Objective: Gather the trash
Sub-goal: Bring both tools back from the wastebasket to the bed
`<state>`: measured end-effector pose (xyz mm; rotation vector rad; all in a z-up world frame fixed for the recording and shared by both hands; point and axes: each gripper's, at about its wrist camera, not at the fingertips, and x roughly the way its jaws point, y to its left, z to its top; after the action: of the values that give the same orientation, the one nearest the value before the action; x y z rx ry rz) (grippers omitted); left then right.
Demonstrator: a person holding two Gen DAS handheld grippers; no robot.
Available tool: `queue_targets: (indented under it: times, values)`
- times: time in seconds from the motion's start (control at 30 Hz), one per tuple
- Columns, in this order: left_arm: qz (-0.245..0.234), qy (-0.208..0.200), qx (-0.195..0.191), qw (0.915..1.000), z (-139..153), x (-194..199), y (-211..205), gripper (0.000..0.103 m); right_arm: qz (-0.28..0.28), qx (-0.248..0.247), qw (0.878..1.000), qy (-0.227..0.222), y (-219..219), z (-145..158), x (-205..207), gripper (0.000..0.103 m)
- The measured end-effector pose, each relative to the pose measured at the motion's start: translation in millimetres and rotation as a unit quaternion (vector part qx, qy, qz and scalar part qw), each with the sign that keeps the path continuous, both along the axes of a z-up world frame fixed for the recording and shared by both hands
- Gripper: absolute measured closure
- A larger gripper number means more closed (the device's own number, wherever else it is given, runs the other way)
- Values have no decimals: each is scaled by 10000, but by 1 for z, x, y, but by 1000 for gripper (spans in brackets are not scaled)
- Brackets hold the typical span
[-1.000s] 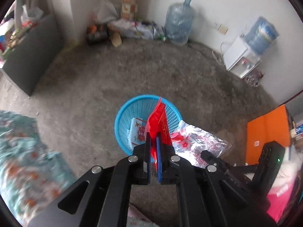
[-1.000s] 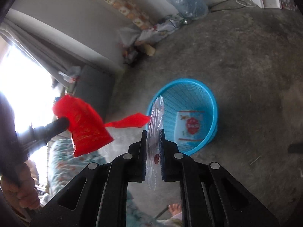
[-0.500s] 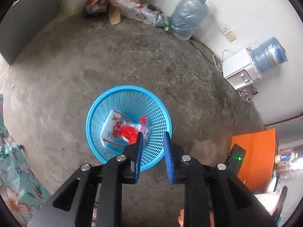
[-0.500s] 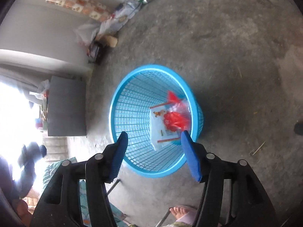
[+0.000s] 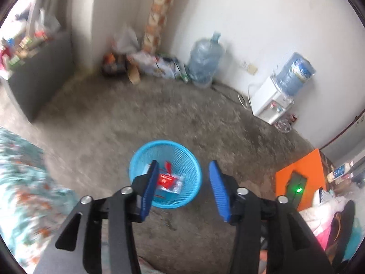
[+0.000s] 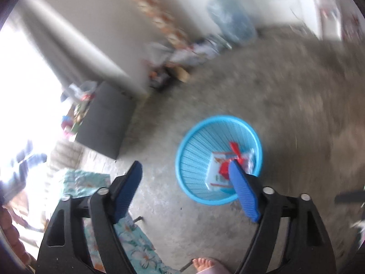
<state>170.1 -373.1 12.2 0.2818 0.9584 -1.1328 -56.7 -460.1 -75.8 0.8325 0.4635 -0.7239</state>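
Concrete floor [image 5: 159, 118] bears blue basket [image 5: 136, 159] holding red wrapper [image 5: 165, 180]; both grippers' jaws spread, empty.

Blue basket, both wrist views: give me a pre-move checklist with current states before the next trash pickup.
1. Left hand-held gripper open and holding nothing: ok.
2. Right hand-held gripper open and holding nothing: ok.
3. Red wrapper lying inside the blue basket: ok.
4. Clear wrapper inside the basket beside the white packet: ok.
5. Basket standing upright on the concrete floor: ok.
6. More loose trash within reach: cannot tell; both views are motion-blurred, and only the pile in the far corner shows.
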Motion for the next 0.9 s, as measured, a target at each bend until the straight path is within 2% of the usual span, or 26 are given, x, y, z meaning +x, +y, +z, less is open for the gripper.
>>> queue_targets:
  times: [0.07, 0.13, 0.23, 0.3, 0.47, 0.57, 0.67, 0.73, 0.8, 0.9]
  values:
    - [132, -308, -96, 9994, 19, -5, 35, 48, 181, -447, 9988, 74, 20, 21, 4, 19]
    - [289, -458, -244, 9982, 35, -10, 67, 38, 341, -825, 9958, 189, 37, 38, 9, 13]
    - [571, -596, -487, 9954, 52, -18, 118, 28, 505, -1291, 9900, 275, 65, 58, 14, 8]
    - [763, -627, -567, 9935, 59, -21, 149, 23, 626, -1528, 9857, 343, 84, 70, 18, 8]
    - [1360, -772, -759, 9848, 71, -32, 229, 17, 836, -1956, 9750, 640, 126, 89, 36, 8]
    - [1670, -918, -832, 9781, 79, -42, 274, 14, 968, -2346, 9632, 882, 161, 100, 48, 8]
    - [2055, -1061, -897, 9687, 85, -51, 326, 9, 1087, -2977, 9419, 1113, 199, 107, 57, 8]
    - [2376, -1152, -873, 9605, 88, -57, 360, 8, 1150, -3450, 9227, 1280, 224, 109, 62, 8]
    - [2794, -1253, -841, 9482, 89, -65, 402, 8, 1406, -3762, 9065, 1303, 244, 109, 65, 8]
    - [3369, -1455, -864, 9262, 86, -80, 458, 7, 2059, -3808, 8960, 988, 266, 110, 63, 8]
